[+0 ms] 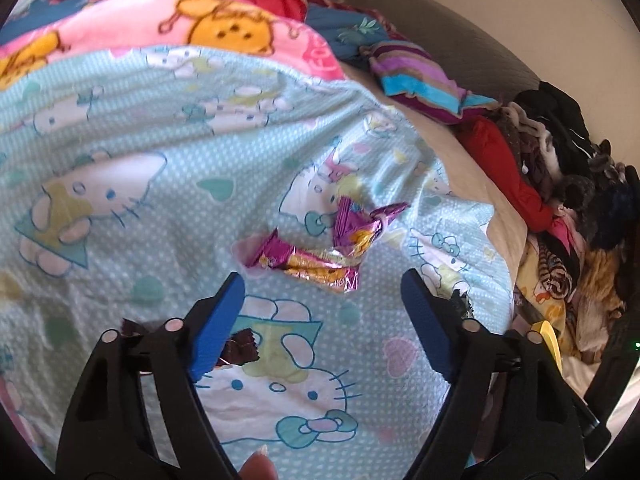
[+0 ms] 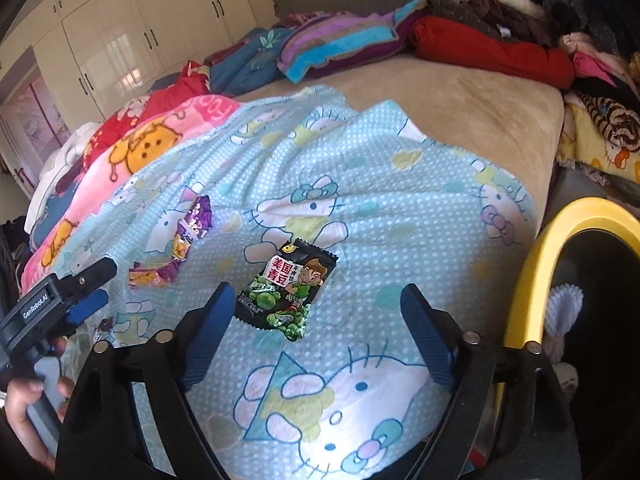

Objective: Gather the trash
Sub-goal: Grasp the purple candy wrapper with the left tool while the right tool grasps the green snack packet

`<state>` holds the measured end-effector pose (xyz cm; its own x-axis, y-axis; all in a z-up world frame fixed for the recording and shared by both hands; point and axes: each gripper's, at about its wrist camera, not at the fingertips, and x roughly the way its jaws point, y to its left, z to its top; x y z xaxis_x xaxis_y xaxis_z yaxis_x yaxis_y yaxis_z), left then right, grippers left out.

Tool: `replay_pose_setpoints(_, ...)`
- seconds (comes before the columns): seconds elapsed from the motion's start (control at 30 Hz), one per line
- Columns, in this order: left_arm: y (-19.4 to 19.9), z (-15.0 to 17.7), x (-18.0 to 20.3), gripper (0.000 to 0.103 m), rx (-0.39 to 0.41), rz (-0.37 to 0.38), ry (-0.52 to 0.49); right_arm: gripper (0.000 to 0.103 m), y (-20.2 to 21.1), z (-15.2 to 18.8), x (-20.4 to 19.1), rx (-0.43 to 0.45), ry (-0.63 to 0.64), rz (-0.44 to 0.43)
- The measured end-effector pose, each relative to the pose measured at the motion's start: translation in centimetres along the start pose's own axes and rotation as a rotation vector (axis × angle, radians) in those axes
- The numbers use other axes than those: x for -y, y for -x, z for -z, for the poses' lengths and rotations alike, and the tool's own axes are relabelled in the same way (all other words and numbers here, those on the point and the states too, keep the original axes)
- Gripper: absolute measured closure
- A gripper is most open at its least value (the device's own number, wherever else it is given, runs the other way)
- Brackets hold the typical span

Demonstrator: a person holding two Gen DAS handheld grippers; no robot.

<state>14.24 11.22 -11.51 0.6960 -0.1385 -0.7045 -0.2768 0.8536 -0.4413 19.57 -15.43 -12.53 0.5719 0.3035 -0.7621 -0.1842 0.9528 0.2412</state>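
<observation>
On a light blue cartoon-cat blanket [image 1: 120, 152] lie crumpled purple and gold wrappers [image 1: 320, 248], just ahead of my open, empty left gripper [image 1: 324, 292]. A small dark brown wrapper [image 1: 240, 350] lies under its left finger. In the right wrist view a black and green pea snack packet [image 2: 290, 290] lies flat just ahead of my open, empty right gripper [image 2: 316, 300]. The purple wrappers [image 2: 180, 248] lie to its left, with the left gripper [image 2: 94, 286] beside them. A yellow-rimmed bin [image 2: 552, 256] stands at the right.
Folded blankets and a clothes pile [image 2: 500, 20] line the bed's far side. A bare beige mattress area [image 2: 460, 96] lies beyond the blue blanket. White wardrobes [image 2: 120, 32] stand at the back left. The bin's yellow rim [image 1: 550, 340] shows right of the left gripper.
</observation>
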Motion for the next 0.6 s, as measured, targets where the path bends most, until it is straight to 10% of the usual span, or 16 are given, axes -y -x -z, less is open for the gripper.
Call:
replay_pose_setpoints(0.37, -2.7, 0.4, -0.1, 0.039, -0.035, 0.010, 0.067, 0.042, -4.5, 0.5, 0.5, -0.095, -0.036, -0.035)
replay_pose_setpoints(0.53, -3.2, -0.2, -0.6, 0.046, -0.021, 0.005, 0.101, 0.091, -4.2, 1.1, -0.3, -0.090, 0.023, -0.105)
replay_pose_setpoints(0.6, -3.3, -0.5, -1.0, 0.052, -0.016, 0.006, 0.130, 0.095, -3.7, 1.5, -1.0, -0.082, 0.066, -0.106)
